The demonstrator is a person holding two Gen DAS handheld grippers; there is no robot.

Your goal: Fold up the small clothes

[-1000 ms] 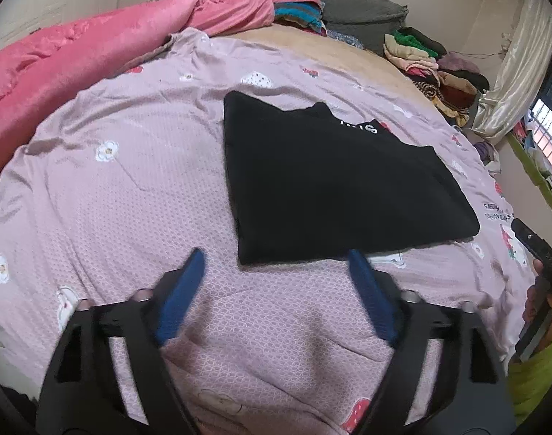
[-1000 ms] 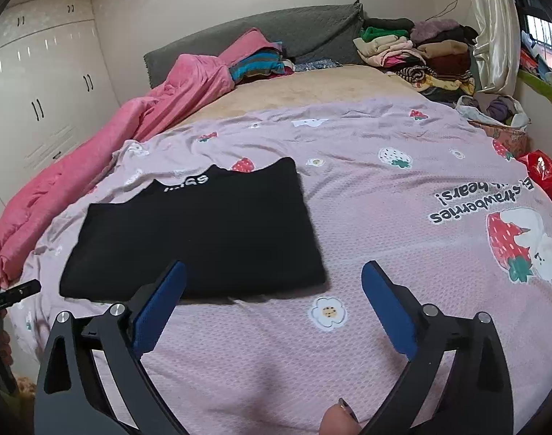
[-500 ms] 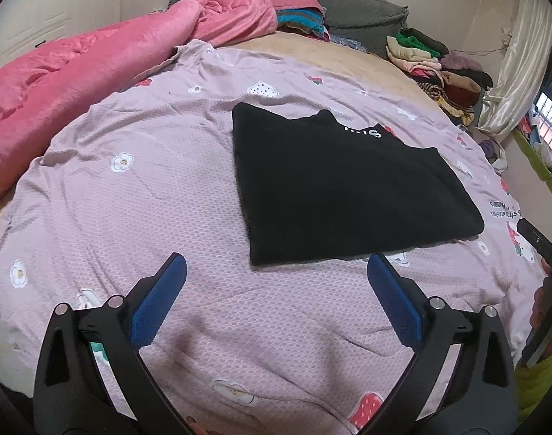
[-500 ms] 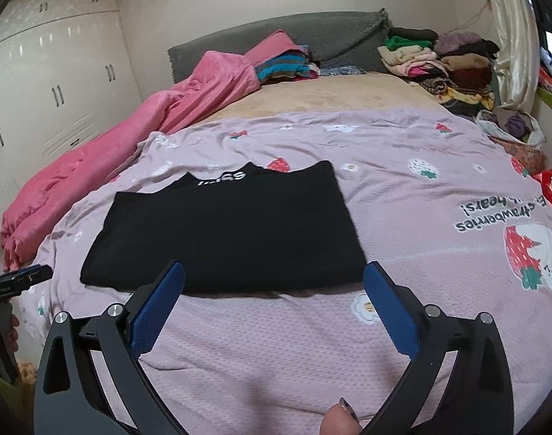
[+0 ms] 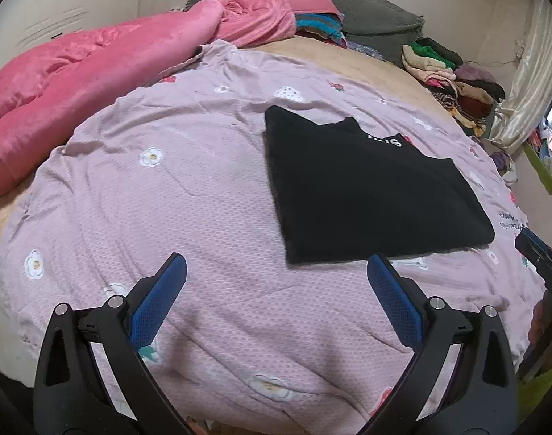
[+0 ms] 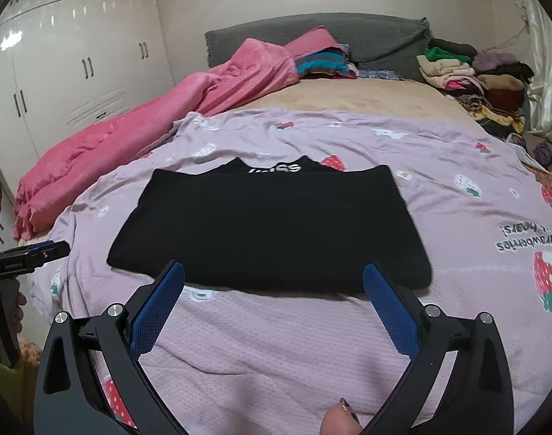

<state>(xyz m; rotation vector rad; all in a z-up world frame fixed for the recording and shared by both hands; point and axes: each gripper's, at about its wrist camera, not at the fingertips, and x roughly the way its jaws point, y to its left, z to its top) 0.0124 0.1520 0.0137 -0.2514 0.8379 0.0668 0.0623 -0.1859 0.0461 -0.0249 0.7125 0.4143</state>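
Garment: a black top, folded flat into a rough rectangle, is seen right of centre in the left wrist view and at centre in the right wrist view.
Long axis: in the right wrist view it runs left to right across the frame; in the left wrist view it is slanted from upper left to lower right.
Orientation: the neckline, marked with white lettering, is turned toward the top of the frame; the folded hem edge lies nearest both cameras.
Support: the top is laid on a lilac bedspread printed with flowers and strawberries.
Left gripper: the 2 blue pads are spread wide; nothing is held, and it is kept above the bedspread, just short of the garment's near left corner.
Right gripper: the jaws are spread wide and empty, framing the near edge of the garment.
Surroundings: a pink quilt is bunched at the left of the frame; stacked clothes are seen at upper right.
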